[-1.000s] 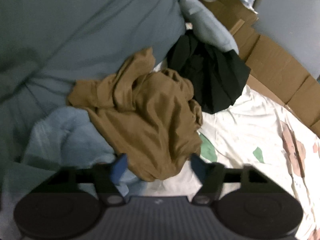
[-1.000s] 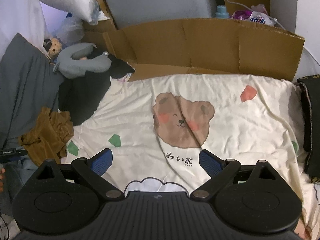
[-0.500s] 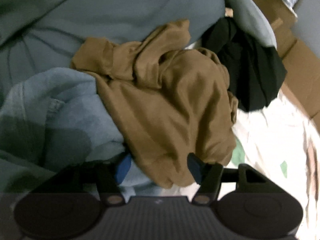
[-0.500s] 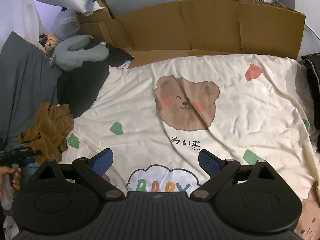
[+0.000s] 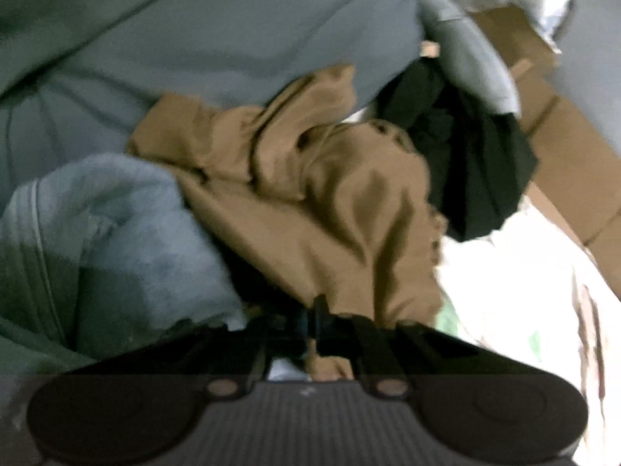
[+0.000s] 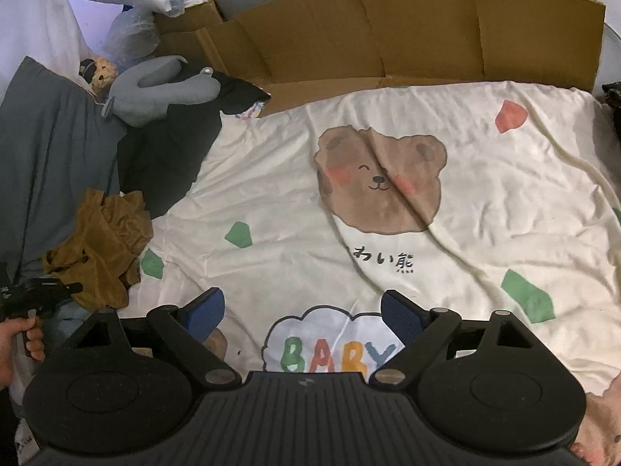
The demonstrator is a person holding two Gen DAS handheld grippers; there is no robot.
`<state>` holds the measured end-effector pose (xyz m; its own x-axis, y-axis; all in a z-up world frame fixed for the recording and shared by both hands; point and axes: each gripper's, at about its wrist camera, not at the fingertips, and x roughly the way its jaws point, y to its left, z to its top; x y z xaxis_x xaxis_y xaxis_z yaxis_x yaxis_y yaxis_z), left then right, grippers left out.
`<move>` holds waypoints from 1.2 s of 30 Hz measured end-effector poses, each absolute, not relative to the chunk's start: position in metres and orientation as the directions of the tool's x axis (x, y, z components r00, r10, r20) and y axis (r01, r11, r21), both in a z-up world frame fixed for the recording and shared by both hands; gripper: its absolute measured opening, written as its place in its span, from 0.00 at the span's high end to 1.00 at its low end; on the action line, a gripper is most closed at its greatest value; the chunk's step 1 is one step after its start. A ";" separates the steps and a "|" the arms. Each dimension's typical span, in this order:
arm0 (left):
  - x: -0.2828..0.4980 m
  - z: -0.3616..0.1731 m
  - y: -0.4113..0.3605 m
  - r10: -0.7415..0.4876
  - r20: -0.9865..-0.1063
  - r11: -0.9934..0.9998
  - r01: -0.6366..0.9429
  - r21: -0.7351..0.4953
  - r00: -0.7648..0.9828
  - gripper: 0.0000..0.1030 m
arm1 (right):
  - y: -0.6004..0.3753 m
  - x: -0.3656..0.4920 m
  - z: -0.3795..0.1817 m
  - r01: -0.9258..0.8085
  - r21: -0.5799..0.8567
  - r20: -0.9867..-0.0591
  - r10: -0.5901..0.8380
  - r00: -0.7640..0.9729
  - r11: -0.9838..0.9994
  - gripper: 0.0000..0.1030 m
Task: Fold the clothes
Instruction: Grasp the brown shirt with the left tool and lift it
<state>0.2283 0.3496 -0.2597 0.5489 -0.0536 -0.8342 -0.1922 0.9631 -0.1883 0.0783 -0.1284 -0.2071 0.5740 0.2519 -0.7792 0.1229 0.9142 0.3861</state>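
Bedding came first: the cream bear-print blanket (image 6: 446, 202) was spread wide. Against its left edge the brown garment (image 5: 310, 202) was heaped, its near hem pinched by the just-closed left gripper (image 5: 312, 320). The right gripper (image 6: 302, 310) was held spread above the blanket's near edge.

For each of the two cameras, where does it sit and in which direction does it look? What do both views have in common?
Left wrist: sits on the left gripper, looks steeply down at the clothes pile; the jaws have just closed on the brown garment.
Right wrist: sits on the right gripper, looks down and forward over the bear blanket towards the cardboard; jaws open, nothing between them; a hand shows at the left edge.
Shared: the brown garment, black garment, grey neck pillow, cardboard and blanket.
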 end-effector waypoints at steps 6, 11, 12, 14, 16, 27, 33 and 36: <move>0.218 -0.234 0.335 -0.113 -0.813 0.971 -0.111 -0.213 0.572 0.98 | -0.121 0.078 -0.204 0.095 0.385 -0.766 0.261 0.588 0.918 0.12; 0.204 -0.215 0.299 -0.227 -0.784 0.963 0.012 -0.270 0.577 0.98 | -0.118 0.079 -0.203 0.080 0.408 -0.757 0.288 0.587 0.910 0.12; 0.201 -0.211 0.291 -0.250 -0.779 0.959 0.036 -0.280 0.575 0.98 | -0.117 0.078 -0.203 0.077 0.411 -0.755 0.292 0.587 0.908 0.12; 0.194 -0.203 0.273 -0.296 -0.769 0.949 0.084 -0.303 0.567 0.98 | -0.115 0.078 -0.202 0.070 0.420 -0.750 0.302 0.588 0.905 0.12; 0.189 -0.198 0.254 -0.339 -0.759 0.937 0.122 -0.328 0.555 0.98 | -0.113 0.079 -0.202 0.060 0.424 -0.748 0.312 0.586 0.903 0.12; 0.156 -0.189 0.180 -0.504 -0.727 0.864 0.254 -0.435 0.466 0.99 | -0.095 0.075 -0.202 -0.016 0.463 -0.724 0.389 0.569 0.886 0.12; 0.149 -0.188 0.141 -0.586 -0.705 0.810 0.302 -0.503 0.399 0.99 | -0.081 0.071 -0.206 -0.085 0.486 -0.709 0.449 0.544 0.870 0.12; 0.149 -0.187 0.121 -0.622 -0.690 0.783 0.322 -0.533 0.371 0.99 | -0.073 0.069 -0.207 -0.116 0.482 -0.708 0.464 0.532 0.869 0.12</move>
